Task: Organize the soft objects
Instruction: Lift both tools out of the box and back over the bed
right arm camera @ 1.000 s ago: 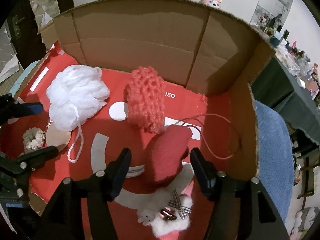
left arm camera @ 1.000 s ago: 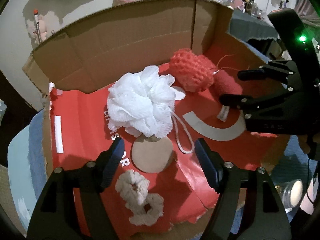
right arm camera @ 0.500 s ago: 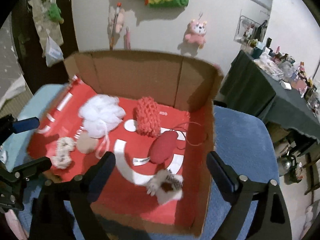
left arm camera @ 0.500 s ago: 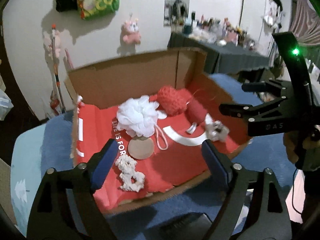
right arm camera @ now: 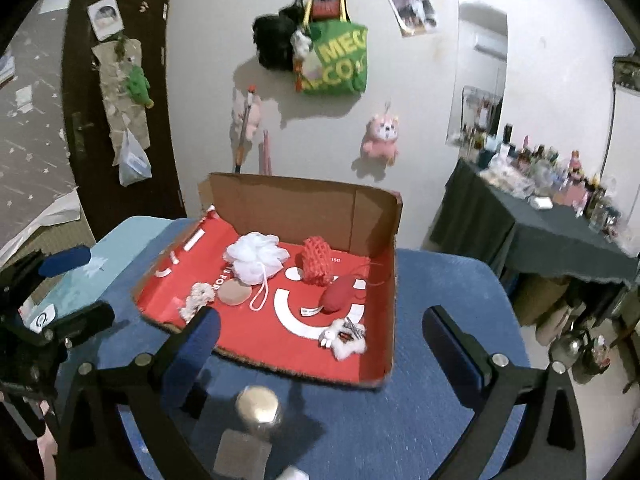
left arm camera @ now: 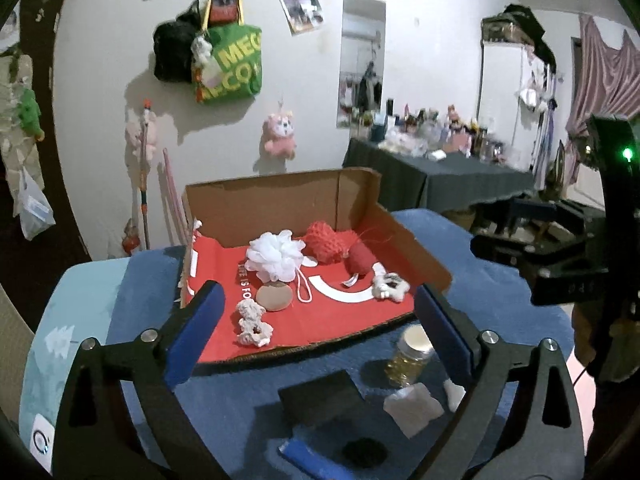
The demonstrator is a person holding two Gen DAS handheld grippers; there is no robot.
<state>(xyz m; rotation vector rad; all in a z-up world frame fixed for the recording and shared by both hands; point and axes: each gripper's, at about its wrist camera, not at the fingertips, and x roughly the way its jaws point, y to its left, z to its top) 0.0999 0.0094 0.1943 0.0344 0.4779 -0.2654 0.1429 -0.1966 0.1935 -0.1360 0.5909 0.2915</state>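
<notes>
Cardboard box [right arm camera: 376, 216] with white loofah [right arm camera: 256, 258], red pouch [right arm camera: 338, 295], crochet ball [right arm camera: 317, 265] inside.

In the cardboard box [right arm camera: 376, 216] the bath pouf [right arm camera: 256, 258] lies left of the crocheted pouch [right arm camera: 317, 260], the scrunchie [right arm camera: 197, 298] nearer front-left, the jar [right arm camera: 257, 406] outside, before the box.
</notes>
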